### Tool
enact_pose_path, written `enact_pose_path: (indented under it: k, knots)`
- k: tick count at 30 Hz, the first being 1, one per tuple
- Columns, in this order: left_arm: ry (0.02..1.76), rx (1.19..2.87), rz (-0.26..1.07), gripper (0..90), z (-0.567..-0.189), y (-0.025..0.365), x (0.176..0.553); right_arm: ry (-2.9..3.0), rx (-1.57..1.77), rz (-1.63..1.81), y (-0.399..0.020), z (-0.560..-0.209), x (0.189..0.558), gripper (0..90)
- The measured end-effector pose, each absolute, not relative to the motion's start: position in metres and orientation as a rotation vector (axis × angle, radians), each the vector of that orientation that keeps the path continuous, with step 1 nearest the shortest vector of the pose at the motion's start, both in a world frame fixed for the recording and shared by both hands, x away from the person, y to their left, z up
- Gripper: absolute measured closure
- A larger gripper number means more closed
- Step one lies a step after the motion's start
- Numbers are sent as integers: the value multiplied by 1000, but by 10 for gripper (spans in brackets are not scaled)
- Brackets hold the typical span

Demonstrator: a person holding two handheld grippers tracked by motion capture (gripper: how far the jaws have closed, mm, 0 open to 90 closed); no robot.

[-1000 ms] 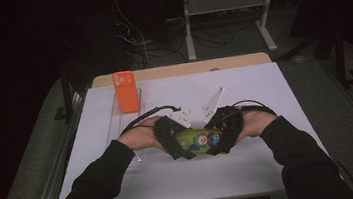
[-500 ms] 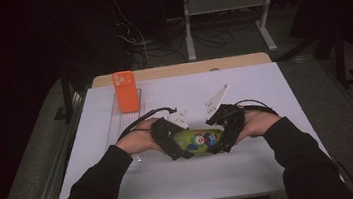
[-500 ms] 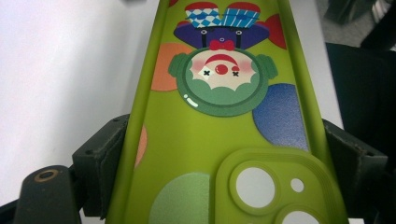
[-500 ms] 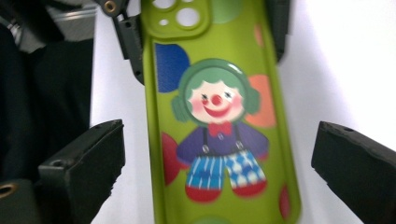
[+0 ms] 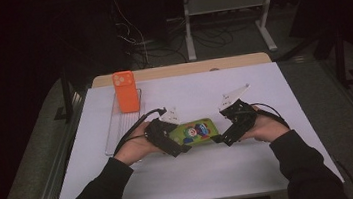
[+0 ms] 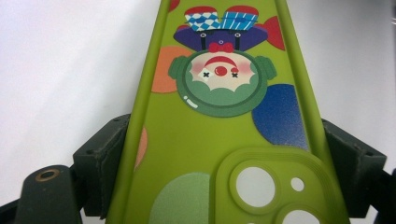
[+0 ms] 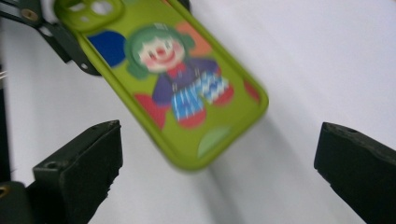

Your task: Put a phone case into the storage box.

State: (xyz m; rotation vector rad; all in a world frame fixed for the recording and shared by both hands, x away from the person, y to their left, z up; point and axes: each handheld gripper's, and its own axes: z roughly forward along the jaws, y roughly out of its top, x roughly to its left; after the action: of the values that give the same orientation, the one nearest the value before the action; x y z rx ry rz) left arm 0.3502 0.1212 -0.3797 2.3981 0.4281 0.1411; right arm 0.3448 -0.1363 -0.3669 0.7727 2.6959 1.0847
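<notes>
A lime-green phone case (image 5: 196,131) with a clown print lies level just above the white table (image 5: 223,174). My left gripper (image 5: 179,142) is shut on its camera end; in the left gripper view both pads (image 6: 107,158) press the side edges of the case (image 6: 219,140). My right gripper (image 5: 221,137) stands open at the case's other end. Its jaws have just been opening, and in the right gripper view (image 7: 219,163) they are wide apart, with the case's (image 7: 173,79) rounded end just beyond them and untouched.
An orange phone (image 5: 126,91) stands upright at the far end of a clear tray (image 5: 118,131) on the table's left side. A wooden board (image 5: 181,70) runs along the table's far edge. Dark floor, cables and a stand (image 5: 225,18) lie beyond it.
The right gripper has opened off the case's end and drawn back to the right. More of the case now shows between the two grippers. The left hand has stayed put.
</notes>
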Motion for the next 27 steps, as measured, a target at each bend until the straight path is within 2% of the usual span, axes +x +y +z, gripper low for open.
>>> enact_pose_path:
  k: [13, 27]
  knots:
    - [646, 2351, 253, 152, -374, 129, 351, 2493, 1083, 1215, -144, -391, 332, 3]
    - [699, 2322, 210, 151, -381, 135, 343, 2381, 1134, 1219, -133, -412, 317, 3]
